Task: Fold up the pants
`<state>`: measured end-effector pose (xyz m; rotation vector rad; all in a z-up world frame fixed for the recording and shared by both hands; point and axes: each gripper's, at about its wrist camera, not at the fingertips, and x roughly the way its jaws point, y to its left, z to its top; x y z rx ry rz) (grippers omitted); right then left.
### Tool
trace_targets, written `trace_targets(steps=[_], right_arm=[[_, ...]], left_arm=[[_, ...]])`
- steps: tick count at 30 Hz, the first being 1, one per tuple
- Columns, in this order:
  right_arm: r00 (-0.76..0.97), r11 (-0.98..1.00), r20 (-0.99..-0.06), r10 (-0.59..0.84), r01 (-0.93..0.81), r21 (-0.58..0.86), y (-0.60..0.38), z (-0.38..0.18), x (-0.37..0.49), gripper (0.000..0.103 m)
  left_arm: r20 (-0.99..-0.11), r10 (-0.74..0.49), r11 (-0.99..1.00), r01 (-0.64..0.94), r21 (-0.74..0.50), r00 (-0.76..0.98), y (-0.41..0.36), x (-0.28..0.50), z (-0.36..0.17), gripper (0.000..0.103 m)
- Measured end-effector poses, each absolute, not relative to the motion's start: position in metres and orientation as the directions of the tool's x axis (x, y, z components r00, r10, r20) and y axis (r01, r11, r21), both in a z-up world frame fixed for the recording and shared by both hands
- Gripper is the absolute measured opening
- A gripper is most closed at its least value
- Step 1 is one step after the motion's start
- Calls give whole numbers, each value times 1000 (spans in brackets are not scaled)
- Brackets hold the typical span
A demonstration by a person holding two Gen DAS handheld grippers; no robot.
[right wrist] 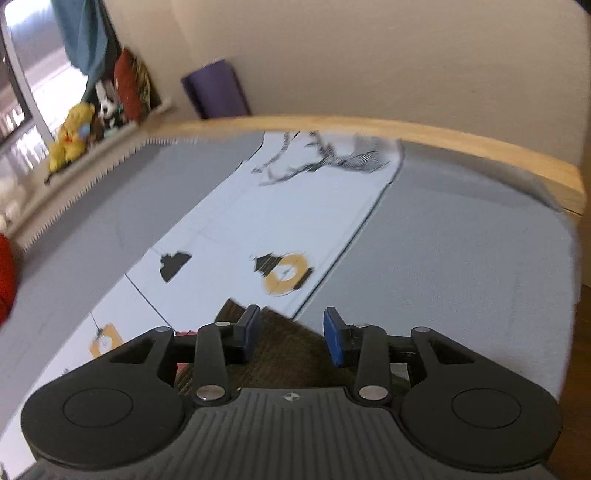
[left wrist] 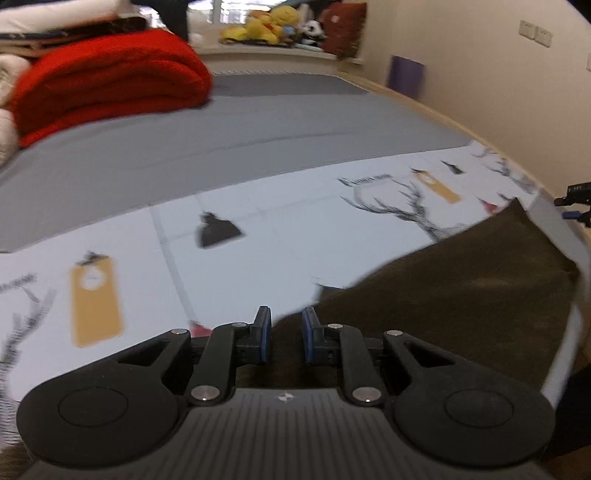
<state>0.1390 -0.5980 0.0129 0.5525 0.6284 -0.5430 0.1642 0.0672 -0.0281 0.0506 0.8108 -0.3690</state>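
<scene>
The dark brown pants point(left wrist: 461, 295) lie on a pale printed sheet point(left wrist: 295, 240) on the bed, spreading to the right of my left gripper point(left wrist: 286, 332). Its blue pads point(left wrist: 308, 332) stand a narrow gap apart, and brown fabric fills that gap. The blur hides whether the pads press on it. In the right wrist view a corner of the pants point(right wrist: 291, 358) lies under my right gripper point(right wrist: 291, 336). That gripper is open, its pads wide apart and clear of the cloth.
A folded red blanket point(left wrist: 110, 81) and pale bedding sit at the far left of the grey bed cover point(left wrist: 258, 122). Plush toys point(left wrist: 266, 26) line the far ledge. A wooden bed rail point(right wrist: 406, 129) and a purple item point(right wrist: 218, 92) stand by the wall.
</scene>
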Motion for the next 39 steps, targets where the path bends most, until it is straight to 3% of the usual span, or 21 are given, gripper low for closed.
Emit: trace_targets(steps=[3, 5, 7, 8, 11, 16, 18, 20, 22, 23, 26, 29, 34, 39], right_arm=[[684, 703, -680, -263, 619, 350, -613, 18, 108, 42], [668, 678, -707, -232, 632, 375, -622, 17, 90, 47], [619, 620, -763, -187, 676, 398, -630, 8, 72, 57], [588, 578, -793, -159, 706, 408, -635, 1, 65, 58], [515, 460, -852, -89, 781, 424, -647, -21, 45, 58], [494, 456, -868, -61, 787, 416, -652, -36, 47, 58], [472, 463, -879, -69, 796, 391, -651, -42, 51, 58], [463, 458, -884, -72, 802, 383, -651, -47, 52, 58], [461, 474, -883, -87, 799, 370, -649, -46, 55, 59], [458, 484, -884, -99, 798, 359, -647, -44, 57, 57], [461, 509, -879, -122, 789, 343, -642, -40, 61, 32], [469, 552, -870, -153, 771, 319, -636, -32, 64, 24], [564, 621, -796, -218, 710, 333, -610, 10, 66, 21], [806, 912, -539, -243, 379, 156, -485, 93, 69, 20]], left_arm=[[-826, -211, 948, 314, -43, 522, 54, 176, -65, 19], [-821, -173, 943, 333, 22, 545, 45, 171, -70, 20], [-818, -128, 938, 336, 84, 561, 31, 164, -59, 28], [-811, -140, 944, 324, 64, 568, 29, 158, -49, 37], [-840, -158, 957, 290, 0, 520, 27, 142, -27, 44], [-864, -199, 948, 315, -49, 463, 17, 83, -12, 44], [-867, -182, 955, 293, -44, 464, 14, 61, -28, 44], [-937, -115, 968, 248, -32, 329, 15, 50, -64, 44], [-932, -115, 975, 219, -39, 343, 18, 40, -67, 44], [-934, -106, 972, 232, -27, 340, 16, 39, -61, 44], [-897, -128, 975, 220, -35, 424, 21, 29, -36, 49], [-872, -128, 984, 170, -53, 473, 34, 22, -24, 49], [-836, -69, 997, 62, -42, 545, 64, 32, -13, 49], [-824, -12, 989, -115, -94, 567, 104, 46, -13, 49]])
